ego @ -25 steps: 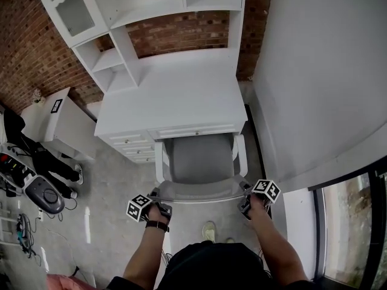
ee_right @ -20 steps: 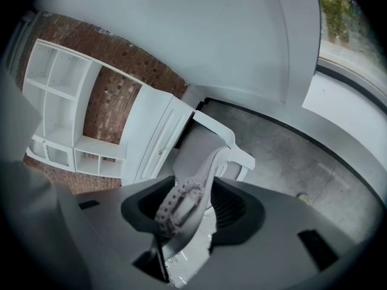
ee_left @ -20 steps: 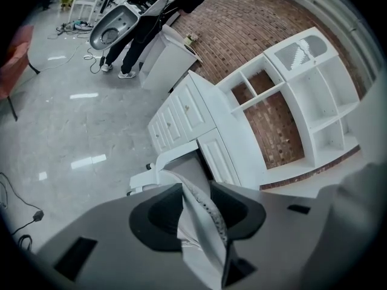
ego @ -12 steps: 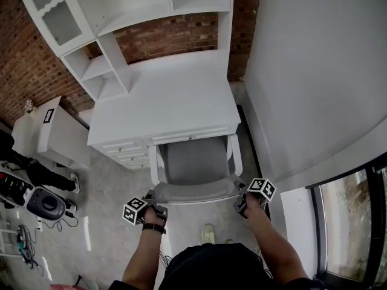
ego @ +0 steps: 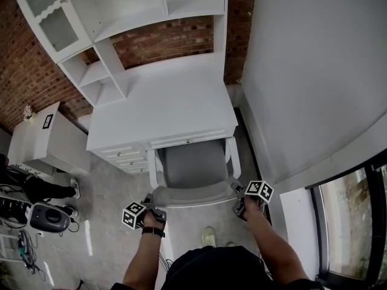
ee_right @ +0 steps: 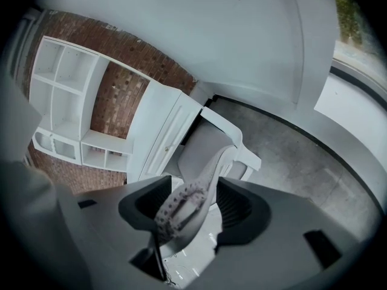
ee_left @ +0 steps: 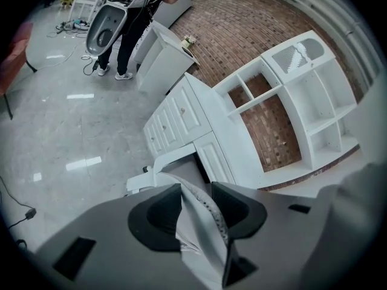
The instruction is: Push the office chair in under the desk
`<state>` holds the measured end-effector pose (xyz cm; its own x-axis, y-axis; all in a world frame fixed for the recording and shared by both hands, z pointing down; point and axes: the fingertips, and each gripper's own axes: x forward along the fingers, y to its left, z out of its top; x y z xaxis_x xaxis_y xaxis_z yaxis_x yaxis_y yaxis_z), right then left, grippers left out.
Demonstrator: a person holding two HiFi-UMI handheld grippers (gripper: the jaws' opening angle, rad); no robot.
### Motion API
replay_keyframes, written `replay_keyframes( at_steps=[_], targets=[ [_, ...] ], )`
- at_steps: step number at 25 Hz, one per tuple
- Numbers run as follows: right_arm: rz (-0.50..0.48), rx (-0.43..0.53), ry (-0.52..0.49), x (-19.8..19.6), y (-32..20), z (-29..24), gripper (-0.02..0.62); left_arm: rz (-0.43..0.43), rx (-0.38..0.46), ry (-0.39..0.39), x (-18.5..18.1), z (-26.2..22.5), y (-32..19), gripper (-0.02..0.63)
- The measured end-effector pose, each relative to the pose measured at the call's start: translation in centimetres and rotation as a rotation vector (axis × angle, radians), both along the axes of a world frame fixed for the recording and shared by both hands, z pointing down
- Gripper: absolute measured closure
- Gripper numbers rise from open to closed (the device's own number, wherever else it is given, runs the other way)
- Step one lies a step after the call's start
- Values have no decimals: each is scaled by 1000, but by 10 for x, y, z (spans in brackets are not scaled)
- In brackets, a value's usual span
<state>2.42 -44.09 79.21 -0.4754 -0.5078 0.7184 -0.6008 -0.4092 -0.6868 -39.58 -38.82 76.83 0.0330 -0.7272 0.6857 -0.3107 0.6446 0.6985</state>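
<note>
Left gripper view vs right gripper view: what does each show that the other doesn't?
Left only: the desk's side drawer stack, a side cabinet, and a person's legs beside a grey device on open floor. Right only: the grey wall and the window. Both: the chair backrest between jaws that have just been opening, the white desk, the shelf unit, the brick wall.

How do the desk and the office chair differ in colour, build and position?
Colour: the desk is all white; the office chair has a grey seat and back.
Build: the desk has drawers; the office chair has armrests.
Position: the desk stands against the brick wall; the office chair stands in front, seat at the desk's front edge.
Both have white parts.
</note>
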Motion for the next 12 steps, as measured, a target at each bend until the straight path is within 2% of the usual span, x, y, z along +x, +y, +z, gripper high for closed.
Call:
replay_keyframes(
  at_steps=[6,12],
  targets=[
    [-40,16,-34,-2,7,-9,379,46,21,-68,1,-13,7,446],
    [-102,68,9,6,19,-36,379,53,46,-92,16,-42,27,472]
  ],
)
